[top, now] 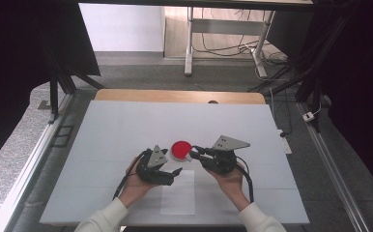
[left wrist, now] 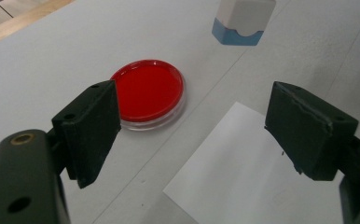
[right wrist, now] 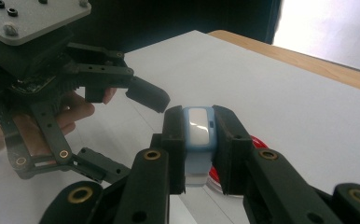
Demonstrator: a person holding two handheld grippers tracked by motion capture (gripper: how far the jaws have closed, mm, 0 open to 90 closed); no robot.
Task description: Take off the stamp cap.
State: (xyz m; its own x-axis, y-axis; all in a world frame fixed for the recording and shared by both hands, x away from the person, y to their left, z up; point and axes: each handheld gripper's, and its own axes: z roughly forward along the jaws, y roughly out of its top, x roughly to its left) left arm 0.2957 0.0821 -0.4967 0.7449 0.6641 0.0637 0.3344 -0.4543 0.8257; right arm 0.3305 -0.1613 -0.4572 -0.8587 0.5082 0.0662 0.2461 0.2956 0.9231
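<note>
Right gripper [right wrist: 199, 140] clamps the blue-and-white stamp [right wrist: 197, 128].
Left gripper [left wrist: 192, 126] gapes empty; red dish [left wrist: 148, 89] at its 11 o'clock.

A lab: black curtains [top: 25, 43] (framed rig), cabled floor [top: 233, 48].

The table [top: 126, 125] is evenly lit from above, dark surroundings are underexposed, and near jaws are rendered soft in both gripper views.

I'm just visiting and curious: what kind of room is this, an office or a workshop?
Most likely a lab bench set up for recording. A white table stands between dark curtains, a person holds a camera-bearing gripper in each hand, and cables trail under a desk behind.
</note>
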